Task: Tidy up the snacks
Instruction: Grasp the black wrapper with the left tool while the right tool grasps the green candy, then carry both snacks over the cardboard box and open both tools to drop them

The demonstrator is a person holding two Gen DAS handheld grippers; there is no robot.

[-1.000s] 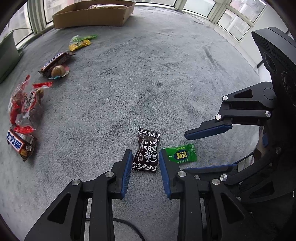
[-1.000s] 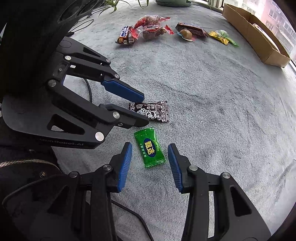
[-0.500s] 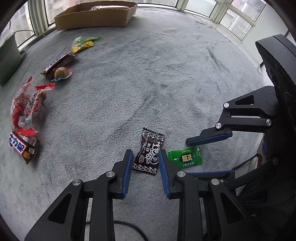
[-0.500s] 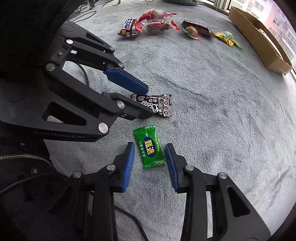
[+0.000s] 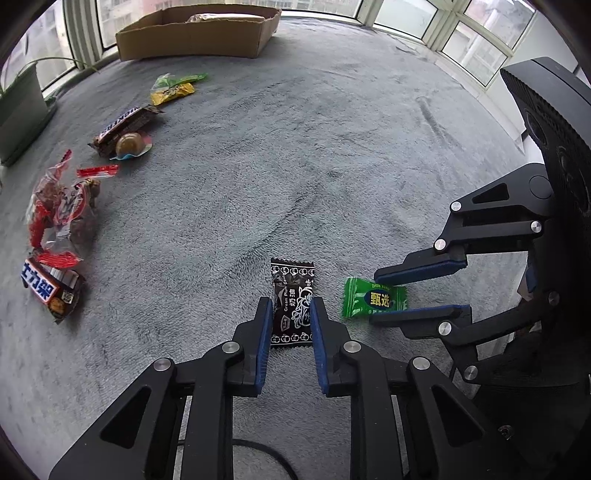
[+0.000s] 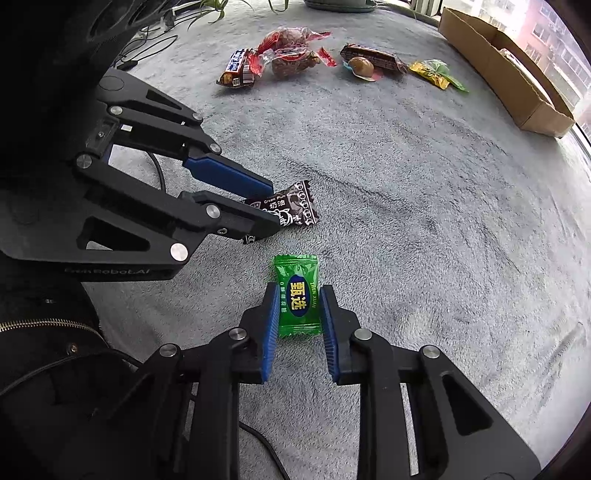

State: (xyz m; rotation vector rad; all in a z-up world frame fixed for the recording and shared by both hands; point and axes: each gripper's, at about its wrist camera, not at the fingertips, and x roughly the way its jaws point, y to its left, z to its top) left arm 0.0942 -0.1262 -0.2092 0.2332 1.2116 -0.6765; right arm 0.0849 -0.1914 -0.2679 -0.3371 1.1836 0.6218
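Cardboard box (image 5: 195, 35) at far edge of the grey fleece (image 5: 295, 166), by the windows; 1 pale wrapped item (image 5: 205, 17) lies inside, mostly hidden by the box wall, contents otherwise not visible. Green planter (image 5: 18, 110) at left, cut off by the frame edge. Left claw (image 5: 291, 314): narrow, blue pads on either side of the black candy (image 5: 293, 302), at or nearly at its edges; contact cannot be confirmed, and the wrapper lies flat on the fleece. Legible on it: "Cream Plum", plus Chinese characters. In the right wrist view the near end of the black candy (image 6: 288, 210) is covered by the left claw's lower finger. Right claw (image 6: 298, 314): narrow, pads flanking the green candy (image 6: 298, 299), which lies flat just beside the black candy, not touching it. Green wrapper reads "ZHEN XUAN" with 2 yellow characters on a blue oval; small white line of print too fine to read. Row of other snacks well apart, along the left side: yellow-green packet (image 5: 173, 88), Snickers bar (image 5: 123, 123) with a round brown sweet (image 5: 130, 144) touching it, clear red-trimmed bag (image 5: 59, 214) with brown contents (blurred), and a bar (image 5: 50, 290) with blue-white Chinese lettering. Lower left of the right wrist view is filled by a dark jacket with zipper (image 6: 44, 325); "GenRobot.AI" is faintly embossed on the left claw's body.
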